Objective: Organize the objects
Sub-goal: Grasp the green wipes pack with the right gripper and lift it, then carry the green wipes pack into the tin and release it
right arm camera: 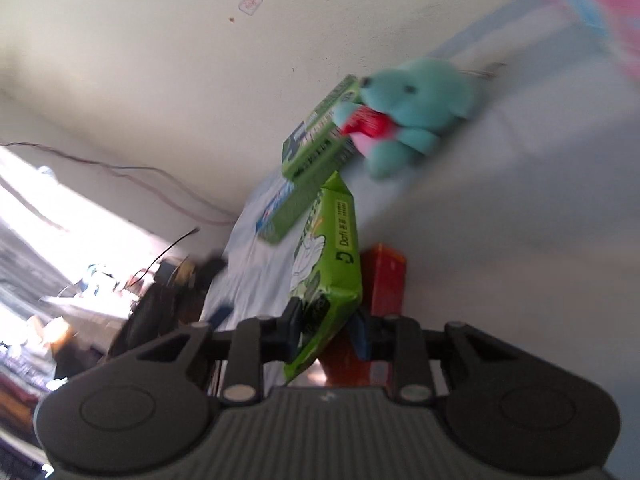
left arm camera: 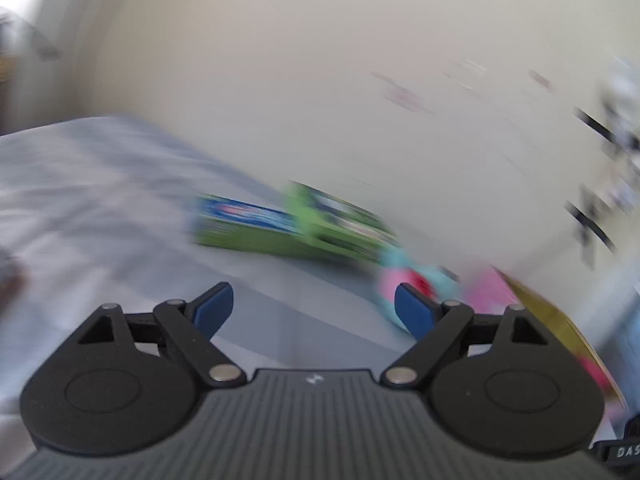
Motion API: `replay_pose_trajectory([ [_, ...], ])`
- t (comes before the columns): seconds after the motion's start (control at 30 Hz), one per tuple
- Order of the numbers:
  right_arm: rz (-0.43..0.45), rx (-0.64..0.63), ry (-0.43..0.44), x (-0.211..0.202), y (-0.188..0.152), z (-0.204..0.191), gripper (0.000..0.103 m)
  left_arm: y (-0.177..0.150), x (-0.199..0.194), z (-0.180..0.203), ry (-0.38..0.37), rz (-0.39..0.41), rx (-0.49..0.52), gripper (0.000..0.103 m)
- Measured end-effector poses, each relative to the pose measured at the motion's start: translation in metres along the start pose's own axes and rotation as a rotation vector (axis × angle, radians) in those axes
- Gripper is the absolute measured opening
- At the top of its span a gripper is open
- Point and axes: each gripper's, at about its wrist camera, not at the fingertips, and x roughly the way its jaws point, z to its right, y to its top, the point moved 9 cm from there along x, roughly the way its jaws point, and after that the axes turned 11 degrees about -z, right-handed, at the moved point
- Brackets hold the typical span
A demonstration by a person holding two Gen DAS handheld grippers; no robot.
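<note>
Green packet (right arm camera: 326,280) — clamped within right tool (right arm camera: 328,334).

Our left gripper (left arm camera: 314,312) has a ribbed dark grey body with a small pale logo near its front edge. Two round matte black discs sit at either side, each with a faint circular recess. Black link arms run from silver rivets to blue fingertips (left arm camera: 214,308). White letters "DAS" show at the lower right corner. Our right gripper (right arm camera: 326,334) shares the same ribbed grey body, black discs, silver rivets and blue pads (right arm camera: 360,336)
</note>
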Motion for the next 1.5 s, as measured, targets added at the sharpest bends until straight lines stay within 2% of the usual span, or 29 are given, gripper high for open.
replay_pose_trajectory([
  [0.2, 0.057, -0.04, -0.03, -0.093, -0.05, 0.035, 0.025, -0.053, 0.007, 0.098, -0.242, -0.164, 0.304, 0.089],
  [0.27, 0.061, -0.048, -0.048, -0.113, -0.06, 0.044, 0.026, -0.072, 0.008, 0.125, -0.306, -0.214, 0.364, 0.09],
  [0.37, 0.104, -0.071, -0.124, -0.137, -0.064, 0.052, 0.032, -0.093, 0.018, 0.152, -0.349, -0.286, 0.404, 0.091],
  [0.43, 0.163, -0.093, -0.254, -0.147, -0.061, 0.058, 0.045, -0.105, 0.028, 0.162, -0.361, -0.332, 0.419, 0.091],
  [0.47, 0.192, -0.109, -0.308, -0.153, -0.061, 0.059, 0.058, -0.108, 0.031, 0.165, -0.36, -0.349, 0.425, 0.091],
  [0.53, 0.222, -0.158, -0.319, -0.163, -0.067, 0.053, 0.068, -0.114, 0.038, 0.168, -0.363, -0.382, 0.424, 0.091],
  [0.6, 0.232, -0.244, -0.311, -0.164, -0.075, 0.038, 0.093, -0.114, 0.042, 0.169, -0.383, -0.41, 0.398, 0.091],
  [0.67, 0.238, -0.358, -0.363, -0.16, -0.085, 0.023, 0.103, -0.114, 0.043, 0.17, -0.388, -0.418, 0.373, 0.09],
  [0.77, 0.199, -0.448, -0.462, -0.14, -0.09, 0.017, 0.103, -0.115, 0.04, 0.173, -0.384, -0.418, 0.379, 0.087],
  [0.83, 0.152, -0.432, -0.5, -0.127, -0.087, 0.027, 0.101, -0.119, 0.037, 0.179, -0.401, -0.437, 0.394, 0.063],
  [0.87, 0.13, -0.415, -0.505, -0.125, -0.089, 0.034, 0.093, -0.12, 0.035, 0.183, -0.413, -0.45, 0.397, 0.062],
  [0.9, 0.117, -0.397, -0.494, -0.116, -0.084, 0.04, 0.071, -0.118, 0.031, 0.189, -0.416, -0.445, 0.407, 0.062],
  [0.93, 0.126, -0.383, -0.45, -0.118, -0.08, 0.037, 0.064, -0.115, 0.027, 0.196, -0.407, -0.418, 0.429, 0.062],
  [0.97, 0.139, -0.383, -0.432, -0.12, -0.077, 0.035, 0.053, -0.109, 0.023, 0.204, -0.402, -0.38, 0.453, 0.062],
  [1.1, 0.253, -0.472, -0.501, -0.144, -0.06, 0.02, 0.052, -0.083, 0.018, 0.242, -0.431, -0.293, 0.498, 0.064],
  [1.27, 0.371, -0.482, -0.565, -0.174, -0.027, 0.024, 0.052, -0.066, 0.049, 0.291, -0.405, -0.24, 0.563, 0.068],
  [1.33, 0.396, -0.45, -0.566, -0.184, -0.008, 0.034, 0.052, -0.058, 0.068, 0.308, -0.36, -0.213, 0.584, 0.079],
  [1.37, 0.402, -0.429, -0.566, -0.188, 0.003, 0.039, 0.052, -0.054, 0.078, 0.316, -0.33, -0.191, 0.597, 0.081],
  [1.43, 0.42, -0.381, -0.575, -0.191, 0.033, 0.049, 0.052, -0.043, 0.099, 0.324, -0.247, -0.156, 0.603, 0.09],
  [1.5, 0.423, -0.348, -0.627, -0.188, 0.068, 0.058, 0.056, -0.037, 0.118, 0.321, -0.18, -0.17, 0.568, 0.091],
])
